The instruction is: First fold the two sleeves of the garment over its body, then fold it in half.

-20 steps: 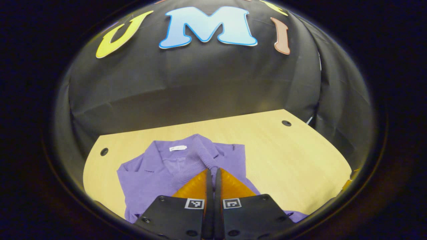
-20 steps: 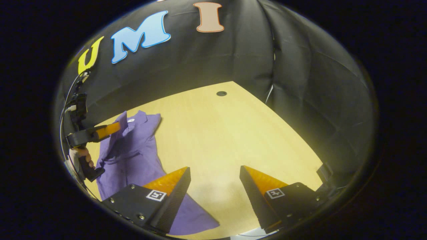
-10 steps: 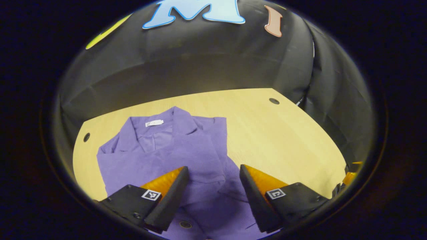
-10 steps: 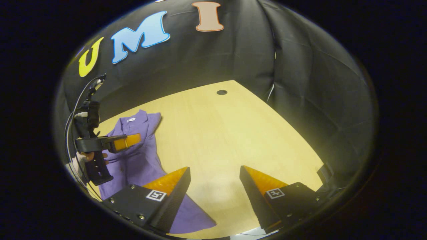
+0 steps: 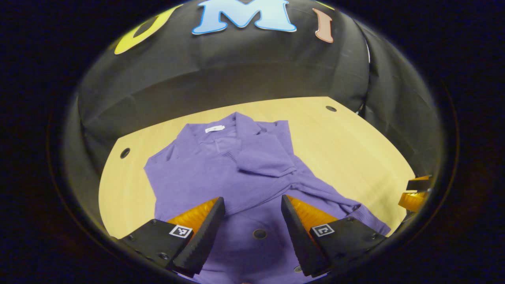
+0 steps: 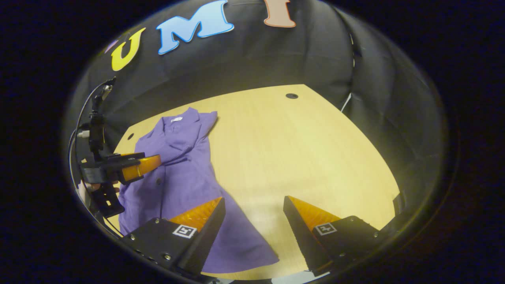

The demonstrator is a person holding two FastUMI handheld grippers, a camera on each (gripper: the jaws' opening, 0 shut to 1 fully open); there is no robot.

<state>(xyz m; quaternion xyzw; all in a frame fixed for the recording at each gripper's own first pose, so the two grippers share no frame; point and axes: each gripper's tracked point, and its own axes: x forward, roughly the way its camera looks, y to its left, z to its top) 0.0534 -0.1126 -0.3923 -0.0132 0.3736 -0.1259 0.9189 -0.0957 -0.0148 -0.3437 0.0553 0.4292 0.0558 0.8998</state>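
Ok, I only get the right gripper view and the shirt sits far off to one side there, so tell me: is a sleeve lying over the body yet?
Observer: Yes. In the left gripper view one sleeve lies folded across the chest of the purple shirt.
Operator: Is the left gripper holding anything?
Observer: No. The left gripper hangs over the shirt with its jaws apart, and a button shows in the gap.
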